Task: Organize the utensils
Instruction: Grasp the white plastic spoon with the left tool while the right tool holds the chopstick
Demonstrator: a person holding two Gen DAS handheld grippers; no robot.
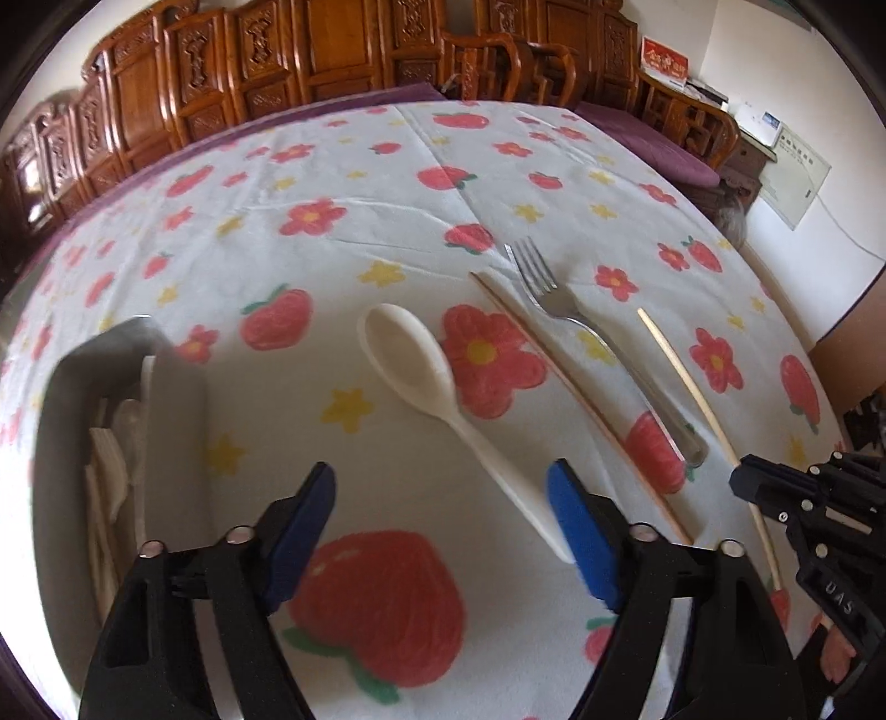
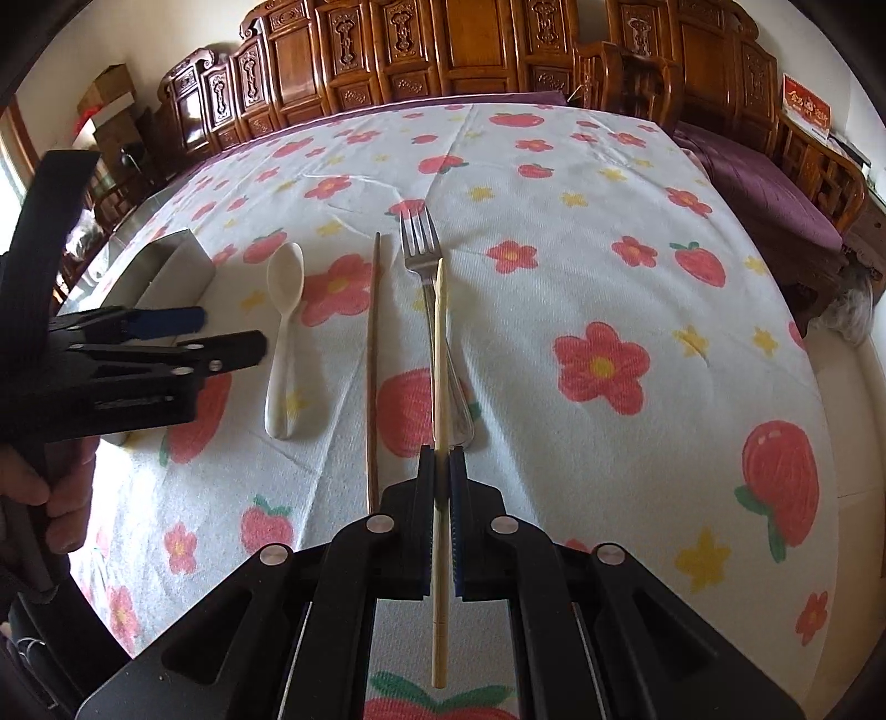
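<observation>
My right gripper (image 2: 441, 459) is shut on a pale chopstick (image 2: 440, 354) that points forward over the metal fork (image 2: 423, 260); the chopstick also shows in the left wrist view (image 1: 686, 382). A dark brown chopstick (image 2: 372, 354) lies left of the fork, and a white spoon (image 2: 283, 332) lies further left. My left gripper (image 1: 443, 498) is open and empty, low over the cloth, with the spoon's handle (image 1: 520, 498) by its right finger. The spoon (image 1: 412, 360), brown chopstick (image 1: 576, 387) and fork (image 1: 576, 327) lie ahead of it.
A grey utensil box (image 1: 127, 399) with pale items inside stands at the left, also in the right wrist view (image 2: 177, 266). The table carries a white cloth (image 2: 554, 221) with strawberries and flowers. Carved wooden chairs (image 2: 443, 50) and a purple bench (image 2: 764, 188) line the far and right sides.
</observation>
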